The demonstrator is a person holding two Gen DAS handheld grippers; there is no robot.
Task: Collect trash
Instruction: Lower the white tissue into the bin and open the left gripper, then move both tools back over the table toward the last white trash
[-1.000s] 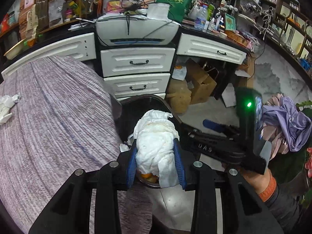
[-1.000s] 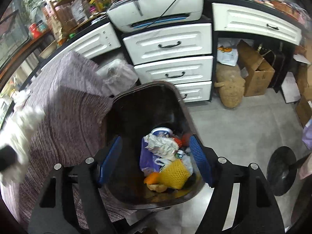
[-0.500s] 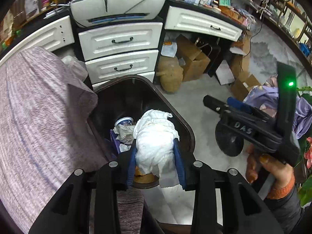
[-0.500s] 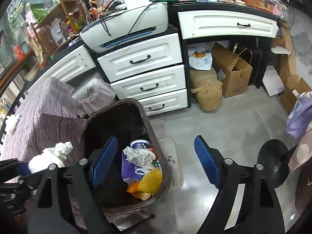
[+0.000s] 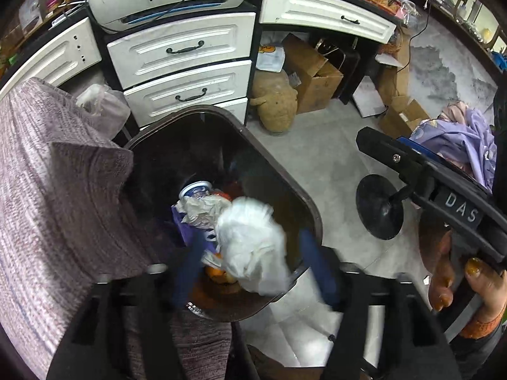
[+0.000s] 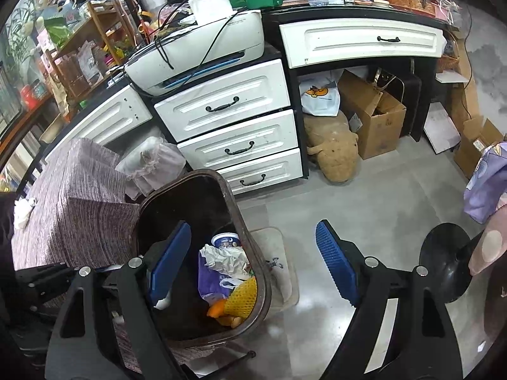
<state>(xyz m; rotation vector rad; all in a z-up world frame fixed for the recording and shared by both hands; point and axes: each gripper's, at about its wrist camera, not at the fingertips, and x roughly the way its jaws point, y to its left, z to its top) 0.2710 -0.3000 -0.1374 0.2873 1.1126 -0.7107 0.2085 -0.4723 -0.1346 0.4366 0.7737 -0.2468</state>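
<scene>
A dark brown trash bin [image 5: 286,174] stands on the floor beside the cloth-covered table. My left gripper [image 5: 253,272] hangs over the bin's near end, and its jaws are opening. A white crumpled tissue wad [image 5: 250,243] is loose between the blurred blue pads, which stand clear of it. Below it in the bin lie crumpled paper [image 5: 202,209], a purple wrapper and orange peel. My right gripper [image 6: 253,264] is open with nothing between its fingers, over the bin's right rim [image 6: 250,237] and the floor. A yellow foam net [image 6: 242,294] shows in the bin. Another tissue [image 6: 22,212] lies on the table.
The table [image 5: 47,205] with its purple-grey cloth is at the left. White drawers [image 6: 234,142] with a printer [image 6: 196,53] on top stand behind the bin. Cardboard boxes [image 6: 377,117], a plush toy [image 6: 336,155], a black round stand base [image 6: 443,262] and purple fabric [image 5: 456,145] are to the right.
My left gripper moved over the bin and down, and its jaws spread off the tissue wad. My right gripper swung right, off the bin's middle, and opened a little wider.
</scene>
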